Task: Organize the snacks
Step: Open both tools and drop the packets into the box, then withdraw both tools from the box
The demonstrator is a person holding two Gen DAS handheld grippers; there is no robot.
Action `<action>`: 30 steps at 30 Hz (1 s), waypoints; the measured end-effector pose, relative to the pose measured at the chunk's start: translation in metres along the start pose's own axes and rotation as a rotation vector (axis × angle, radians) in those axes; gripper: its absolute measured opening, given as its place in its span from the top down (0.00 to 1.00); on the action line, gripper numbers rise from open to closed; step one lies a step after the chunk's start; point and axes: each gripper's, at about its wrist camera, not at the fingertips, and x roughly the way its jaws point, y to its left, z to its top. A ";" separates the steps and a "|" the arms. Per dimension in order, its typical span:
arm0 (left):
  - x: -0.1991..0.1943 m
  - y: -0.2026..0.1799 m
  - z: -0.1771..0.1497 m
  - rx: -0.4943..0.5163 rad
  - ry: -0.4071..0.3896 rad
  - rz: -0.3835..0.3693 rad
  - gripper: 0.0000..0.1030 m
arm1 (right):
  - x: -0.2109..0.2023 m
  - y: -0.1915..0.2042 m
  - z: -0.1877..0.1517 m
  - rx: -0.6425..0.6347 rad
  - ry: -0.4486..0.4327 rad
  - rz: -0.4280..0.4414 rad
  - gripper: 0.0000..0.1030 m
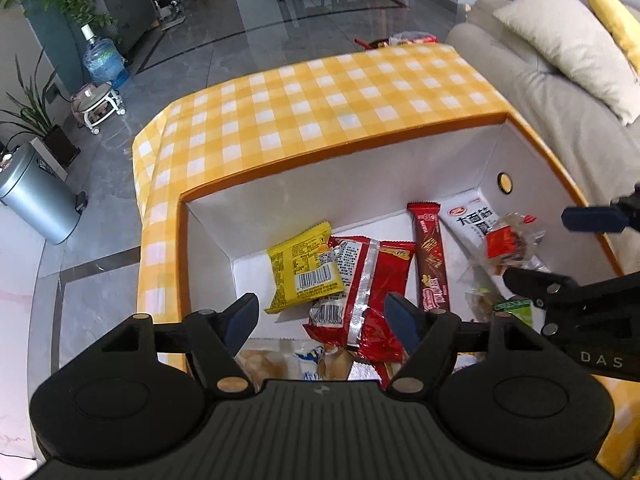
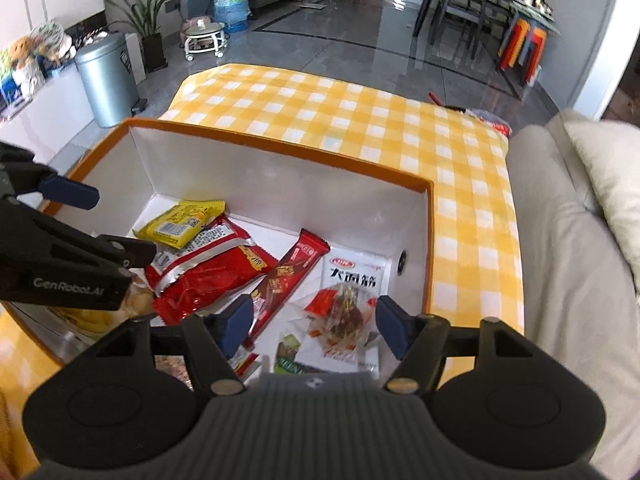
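Observation:
An open box [image 1: 280, 170] with an orange rim and white walls holds several snacks: a yellow packet [image 1: 302, 268], a red packet [image 1: 372, 280], a brown wafer bar [image 1: 430, 256] and a white packet [image 1: 472, 220]. My left gripper [image 1: 322, 320] hangs open just above the red packet [image 2: 208, 268], with nothing between its pads. My right gripper [image 2: 314, 320] is open over the white packet [image 2: 356, 272]. A small clear-wrapped snack [image 2: 342, 312] with a red label lies loose between its fingers, and the pads do not press on it. It also shows in the left wrist view, the small snack [image 1: 510, 244] between the right gripper's [image 1: 538, 246] fingers.
The box stands on a yellow checked tablecloth [image 1: 320, 96]. A beige sofa [image 2: 560, 240] with cushions runs along the right side. A biscuit bag [image 1: 280, 360] lies at the box's near end. A grey bin [image 2: 106, 80] and a water bottle [image 2: 230, 4] stand on the floor beyond.

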 end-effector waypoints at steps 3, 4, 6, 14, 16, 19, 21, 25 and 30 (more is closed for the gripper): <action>-0.012 -0.001 -0.005 -0.009 -0.021 0.000 0.18 | -0.007 -0.002 -0.005 0.041 0.007 0.011 0.32; -0.017 -0.001 -0.007 -0.012 -0.030 0.001 0.18 | -0.011 -0.002 -0.007 0.056 0.010 0.015 0.32; -0.026 -0.002 -0.010 -0.019 -0.047 0.001 0.18 | -0.017 -0.002 -0.011 0.079 0.014 0.026 0.31; -0.066 0.001 -0.032 -0.100 -0.118 -0.025 0.18 | -0.055 0.003 -0.034 0.165 -0.021 0.057 0.24; -0.076 0.001 -0.039 -0.123 -0.130 -0.034 0.18 | -0.065 0.005 -0.041 0.187 -0.037 0.066 0.24; -0.087 0.000 -0.049 -0.143 -0.150 -0.049 0.18 | -0.081 0.008 -0.053 0.220 -0.066 0.078 0.23; -0.093 -0.002 -0.057 -0.149 -0.161 -0.060 0.18 | -0.089 0.010 -0.060 0.229 -0.084 0.076 0.23; -0.098 -0.007 -0.071 -0.151 -0.168 -0.076 0.18 | -0.105 0.015 -0.078 0.229 -0.122 0.063 0.21; -0.094 -0.012 -0.090 -0.174 -0.131 -0.105 0.18 | -0.113 0.019 -0.102 0.224 -0.142 0.050 0.18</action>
